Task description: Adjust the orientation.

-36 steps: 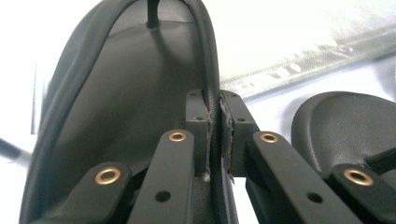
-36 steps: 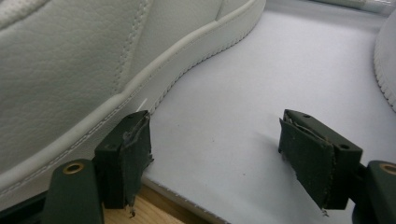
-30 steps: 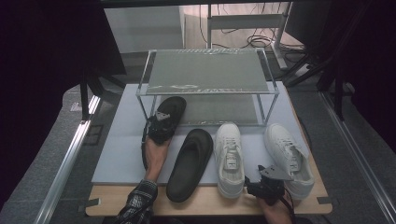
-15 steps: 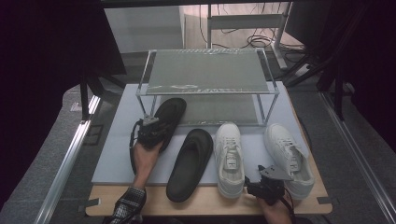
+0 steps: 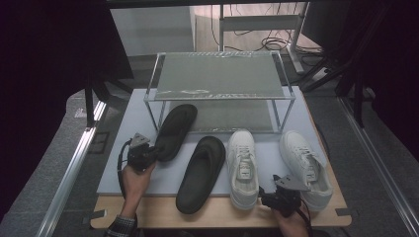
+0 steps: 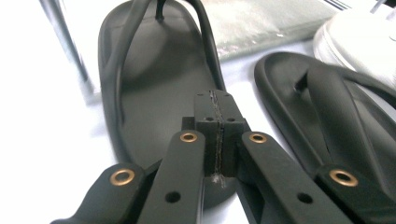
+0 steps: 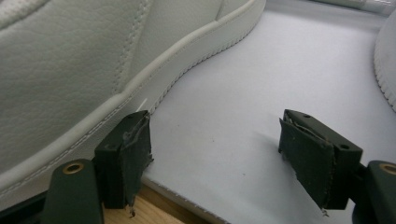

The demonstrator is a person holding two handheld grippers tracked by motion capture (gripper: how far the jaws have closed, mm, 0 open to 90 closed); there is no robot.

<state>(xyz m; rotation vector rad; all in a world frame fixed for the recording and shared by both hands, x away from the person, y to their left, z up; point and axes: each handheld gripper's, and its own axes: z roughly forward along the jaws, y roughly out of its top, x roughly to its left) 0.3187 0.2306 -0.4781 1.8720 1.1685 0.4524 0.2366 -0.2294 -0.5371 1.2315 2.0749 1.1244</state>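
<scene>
A black flip-flop [image 5: 174, 127] lies on the pale mat with its toe under the rack; it also shows in the left gripper view [image 6: 154, 93]. My left gripper [image 5: 148, 154] [image 6: 217, 135] is at its heel. Its jaws have just been closing, and the pads now meet with nothing between them. The second black flip-flop [image 5: 200, 173] [image 6: 327, 107] lies to the right. Two white sneakers [image 5: 243, 165] [image 5: 304, 163] stand beside it. My right gripper [image 5: 276, 198] [image 7: 217, 149] rests open on the mat between the sneakers, its left pad beside one sneaker's sole [image 7: 70, 70].
A two-level wire rack [image 5: 217, 74] stands at the back of the mat [image 5: 163, 180], its shelves bare. The mat lies on a wooden table [image 5: 212, 217]. Metal rails run along both sides of it. The other sneaker's edge [image 7: 387, 60] is at the right.
My left hand has drawn back leftwards from over the flip-flop to its heel end. The flip-flop, the sneakers and the right gripper have kept their places.
</scene>
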